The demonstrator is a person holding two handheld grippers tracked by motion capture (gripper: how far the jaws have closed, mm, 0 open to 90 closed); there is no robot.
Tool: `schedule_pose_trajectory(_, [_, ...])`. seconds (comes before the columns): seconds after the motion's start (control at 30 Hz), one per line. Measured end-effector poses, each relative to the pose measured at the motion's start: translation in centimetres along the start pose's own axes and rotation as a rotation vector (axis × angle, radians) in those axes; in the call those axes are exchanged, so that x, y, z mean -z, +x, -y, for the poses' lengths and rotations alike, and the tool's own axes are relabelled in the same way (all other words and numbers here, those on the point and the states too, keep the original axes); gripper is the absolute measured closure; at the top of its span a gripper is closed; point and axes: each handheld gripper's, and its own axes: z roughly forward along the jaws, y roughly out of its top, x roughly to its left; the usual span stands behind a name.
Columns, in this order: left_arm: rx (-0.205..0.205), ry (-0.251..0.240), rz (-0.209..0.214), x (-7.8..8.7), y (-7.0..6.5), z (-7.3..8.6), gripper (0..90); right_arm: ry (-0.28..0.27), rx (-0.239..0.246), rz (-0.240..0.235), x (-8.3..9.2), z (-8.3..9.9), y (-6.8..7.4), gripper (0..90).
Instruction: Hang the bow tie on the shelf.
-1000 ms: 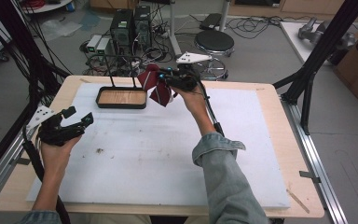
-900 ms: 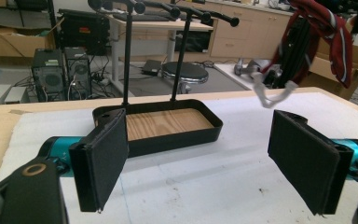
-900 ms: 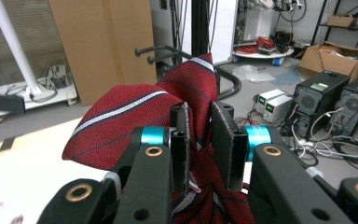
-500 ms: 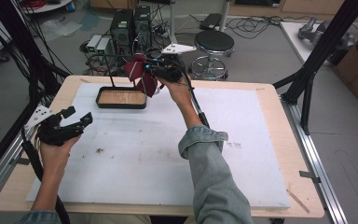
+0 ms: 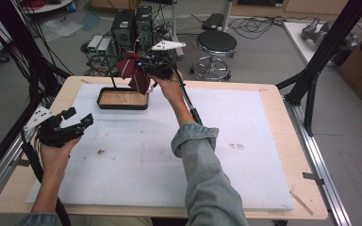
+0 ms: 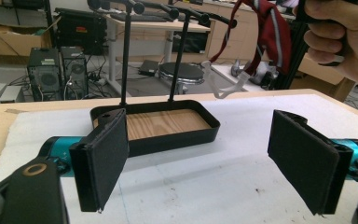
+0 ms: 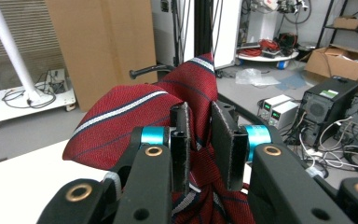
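High view: my right tool [image 5: 147, 71] is raised above the far left part of the surface [image 5: 264, 141], its jaws closed on a bunched red striped necktie [image 5: 133, 71] that hangs over the black stand with the wood-lined tray [image 5: 122, 99]. In the right gripper view the two black pads pinch a gathered fold of the necktie [image 7: 135, 116] with only a narrow gap between them, and a black rod of the stand [image 7: 149, 71] shows just behind the cloth. My left tool [image 5: 63, 128] rests low near the left edge of the surface, well apart from the stand; in the left gripper view its jaws stand wide and hold nothing, framing the tray [image 6: 168, 135], the two uprights and the necktie [image 6: 270, 32] draped near the upper rods. I judge the necktie light, limp and somewhat slick: it will sag and slide rather than hold a shape, and a pinch on a single layer may slip. The safer hold is across a gathered fold, as now, or near the band, so that the loose white-lined end [image 6: 230, 86] can be laid over a rod without dragging the stand.
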Motion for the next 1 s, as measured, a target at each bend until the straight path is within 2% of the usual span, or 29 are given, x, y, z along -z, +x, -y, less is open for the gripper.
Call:
schedule_pose_trajectory(0.1, [-0.001,0.004,0.003,0.0,0.0,0.0,20.6,-0.001,-0.014,0.016,-0.4,-0.1,-0.4,77.4])
schedule_pose_trajectory(0.3, [-0.009,0.013,0.013,-0.2,-0.1,0.1,21.0,0.023,-0.055,0.090,-0.3,0.1,-2.1,77.3])
schedule_pose_trajectory(0.4, [-0.010,0.015,0.015,-0.2,-0.2,0.2,21.0,0.064,-0.053,0.126,0.0,0.5,-2.8,77.2])
schedule_pose_trajectory(0.53, [-0.009,0.016,0.017,-0.3,-0.3,0.2,21.0,0.067,-0.070,0.138,0.4,1.0,-3.4,77.2])
schedule_pose_trajectory(0.6, [-0.011,0.016,0.018,-0.3,-0.3,0.2,21.0,0.091,-0.068,0.150,0.5,1.4,-3.6,77.1])
schedule_pose_trajectory(0.77, [-0.009,0.017,0.018,-0.3,-0.3,0.3,21.0,0.133,-0.075,0.143,0.8,2.6,-4.5,76.5])
schedule_pose_trajectory(0.9, [-0.011,0.025,0.021,-0.5,-0.3,0.4,21.0,0.178,-0.060,0.130,0.4,3.2,-4.5,76.3])
schedule_pose_trajectory(1.0, [-0.014,0.028,0.025,-0.6,-0.4,0.4,21.0,0.211,-0.047,0.099,-0.2,3.6,-4.4,76.1])
